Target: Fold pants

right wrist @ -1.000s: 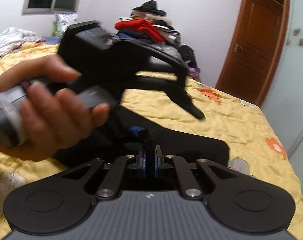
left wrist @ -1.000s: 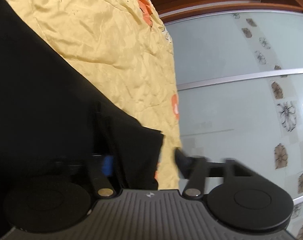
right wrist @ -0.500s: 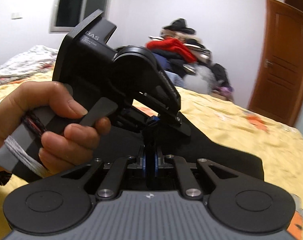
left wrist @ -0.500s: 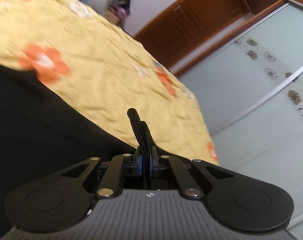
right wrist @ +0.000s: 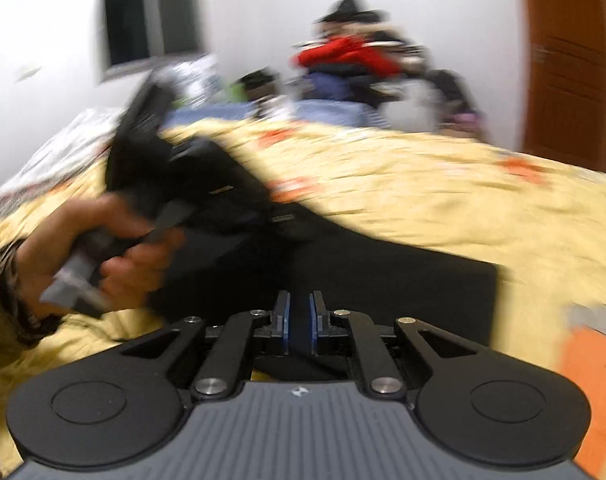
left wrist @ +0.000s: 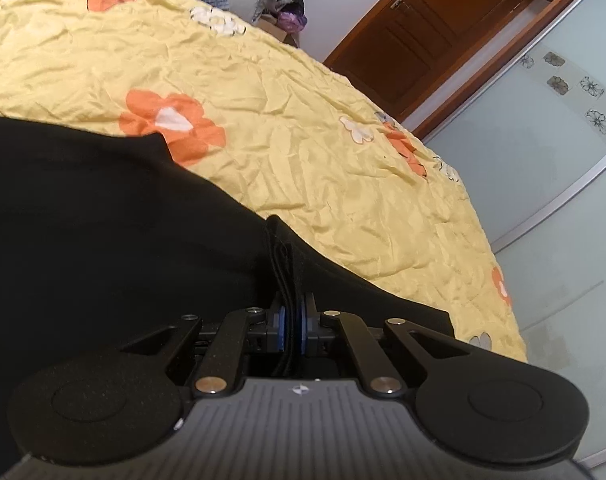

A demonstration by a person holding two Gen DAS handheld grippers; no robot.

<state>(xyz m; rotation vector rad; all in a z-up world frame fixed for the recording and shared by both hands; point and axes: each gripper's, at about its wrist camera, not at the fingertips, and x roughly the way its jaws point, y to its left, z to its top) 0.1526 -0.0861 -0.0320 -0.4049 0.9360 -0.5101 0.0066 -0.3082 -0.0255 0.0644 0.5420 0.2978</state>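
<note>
Your left gripper (left wrist: 290, 312) is pinching a bunched edge of the black pants (left wrist: 103, 224): in the left wrist view the blue pads (left wrist: 280, 322) sit close together with a thick fold of dark cloth standing up between them. Your right gripper (right wrist: 299, 322) is likewise closed on the pants (right wrist: 403, 292); in the right wrist view black fabric fills the narrow gap between its blue pads (right wrist: 313, 322), though that frame is blurred and the contact itself is not sharp. The pants lie on the bed, spread over the yellow bedspread (left wrist: 283, 128) with orange and white flowers, and one straight cloth edge reaches toward the right side of the right wrist view. In the same view your left hand (right wrist: 119, 248) grips the handle of the left gripper, which sits above the dark cloth at left of centre. No box, basket or drawer is visible; the only thing holding anything is the bed itself, which carries the pants, and at its far side a heap of clothes (right wrist: 351, 64), red and dark pieces among them, stands against the white wall. A brown wooden door (left wrist: 435, 28) and pale sliding panels (left wrist: 543, 184) border the bed.
</note>
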